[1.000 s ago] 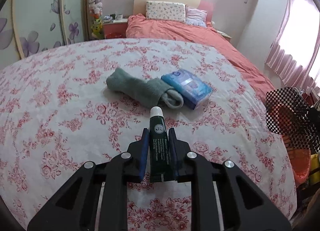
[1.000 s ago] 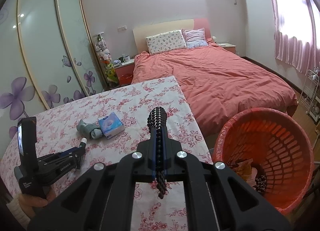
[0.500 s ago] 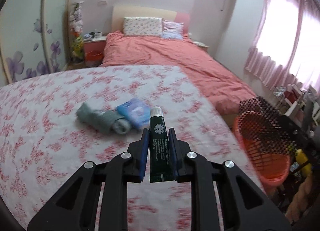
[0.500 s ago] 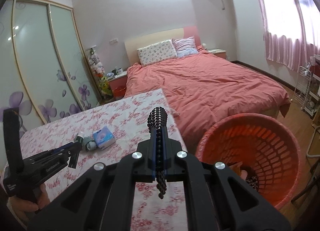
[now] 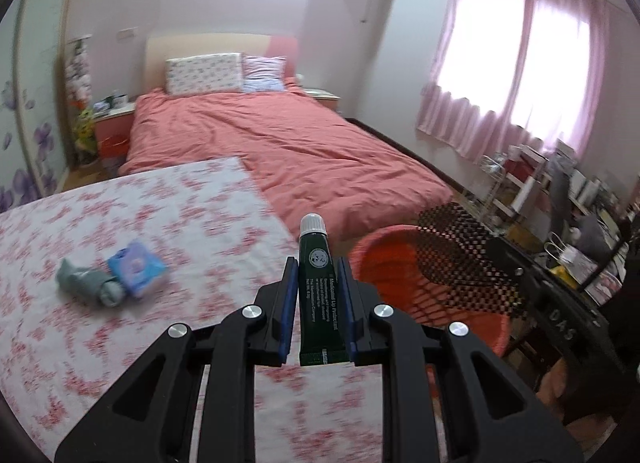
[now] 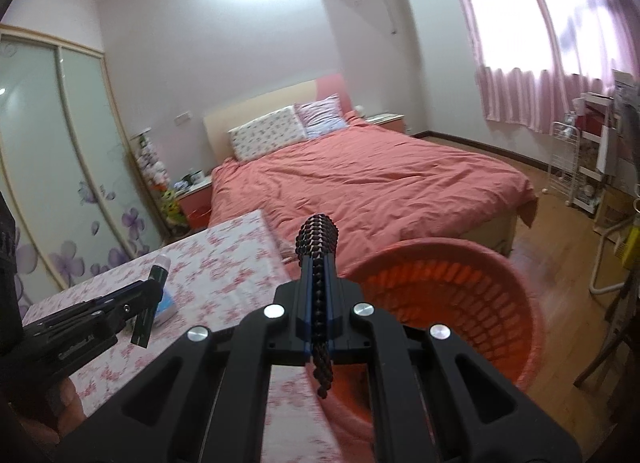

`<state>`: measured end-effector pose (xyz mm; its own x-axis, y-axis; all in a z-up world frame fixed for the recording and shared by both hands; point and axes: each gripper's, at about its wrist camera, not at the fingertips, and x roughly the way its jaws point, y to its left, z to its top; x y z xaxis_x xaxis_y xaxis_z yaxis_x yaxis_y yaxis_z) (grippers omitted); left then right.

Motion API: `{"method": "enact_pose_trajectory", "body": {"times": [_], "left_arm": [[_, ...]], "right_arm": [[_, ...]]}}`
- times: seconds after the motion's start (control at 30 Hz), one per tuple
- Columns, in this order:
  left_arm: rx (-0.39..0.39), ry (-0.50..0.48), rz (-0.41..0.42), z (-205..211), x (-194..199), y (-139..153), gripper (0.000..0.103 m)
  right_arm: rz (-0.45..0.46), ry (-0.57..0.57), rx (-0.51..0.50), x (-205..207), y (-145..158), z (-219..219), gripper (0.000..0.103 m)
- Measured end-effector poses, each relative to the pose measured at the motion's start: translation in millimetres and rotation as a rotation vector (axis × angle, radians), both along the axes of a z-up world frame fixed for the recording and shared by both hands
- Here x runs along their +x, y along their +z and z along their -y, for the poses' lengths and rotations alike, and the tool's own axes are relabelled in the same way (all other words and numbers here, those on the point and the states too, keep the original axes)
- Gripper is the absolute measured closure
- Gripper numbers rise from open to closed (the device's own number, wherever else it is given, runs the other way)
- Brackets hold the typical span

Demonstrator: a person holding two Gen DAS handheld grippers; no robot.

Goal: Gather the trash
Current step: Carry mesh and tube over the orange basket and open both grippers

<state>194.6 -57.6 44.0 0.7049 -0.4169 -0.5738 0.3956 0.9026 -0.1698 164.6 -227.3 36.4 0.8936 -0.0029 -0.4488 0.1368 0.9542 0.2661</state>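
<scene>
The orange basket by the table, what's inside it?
Only the orange basket's slatted inside wall shows here. Its bottom is hidden behind the right gripper and the black mesh piece it holds.

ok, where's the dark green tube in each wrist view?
Left wrist: dark green tube at centre, upright between the left gripper pads, white cap up.
Right wrist: lower left, tube tilted in that same gripper over the floral tablecloth.
Shared landmark: orange basket, right of the table in both.
</scene>
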Motion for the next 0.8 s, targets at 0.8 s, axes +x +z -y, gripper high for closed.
{"method": "enact_pose_trajectory", "body": {"times": [0.8], "left_arm": [[0.047,-0.24,-0.068,131.3,4.3,-37.8,0.083]], "right_arm": [[-0.024,-0.161,0.116,-1.7,-39.3,99.4,0.097]]}}
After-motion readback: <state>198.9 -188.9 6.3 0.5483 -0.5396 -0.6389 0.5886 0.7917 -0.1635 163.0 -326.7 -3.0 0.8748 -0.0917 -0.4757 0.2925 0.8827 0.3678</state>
